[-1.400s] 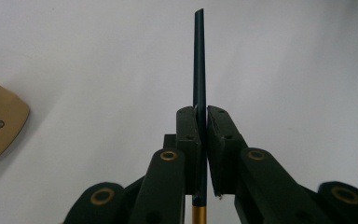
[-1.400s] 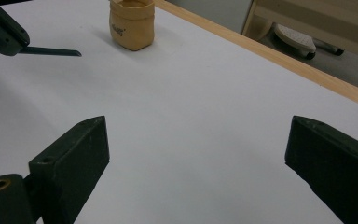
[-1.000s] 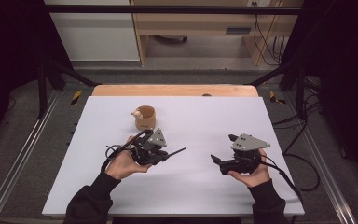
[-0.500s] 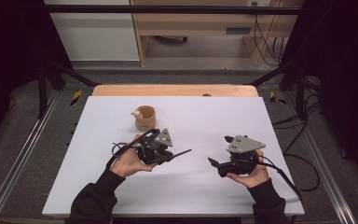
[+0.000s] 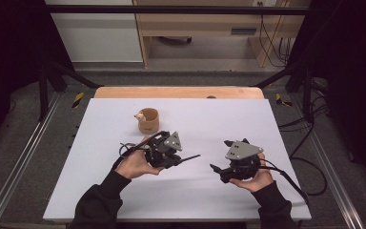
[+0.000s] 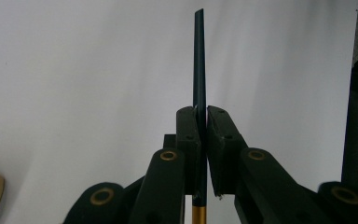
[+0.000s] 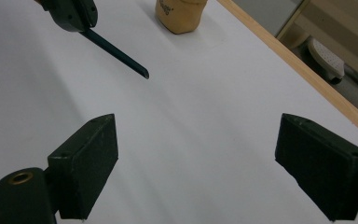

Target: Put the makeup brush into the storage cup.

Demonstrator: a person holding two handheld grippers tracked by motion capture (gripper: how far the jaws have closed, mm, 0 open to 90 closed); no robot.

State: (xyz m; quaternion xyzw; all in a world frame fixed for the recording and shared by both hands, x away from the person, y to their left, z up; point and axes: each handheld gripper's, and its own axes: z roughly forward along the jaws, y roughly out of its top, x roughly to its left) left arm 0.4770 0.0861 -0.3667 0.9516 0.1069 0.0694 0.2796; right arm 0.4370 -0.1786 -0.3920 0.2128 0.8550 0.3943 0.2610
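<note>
Left gripper view reveals a gold band on the slim dark tapered stick [image 6: 199,60], clamped in the left tool [image 5: 177,160] over mid-tabletop [image 5: 228,119]. Right tool [image 7: 196,170] empty, wide apart, its jaws just narrowing slightly.

Dark teal stick [image 6: 199,70] w/ gold end, tan cup [image 5: 148,120]

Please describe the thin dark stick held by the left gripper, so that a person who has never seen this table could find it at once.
On the white table, look at the left gripper, just in front of the tan cup. The thin dark stick juts from its shut jaws toward the right gripper. It is slim, tapered and off the table.
</note>
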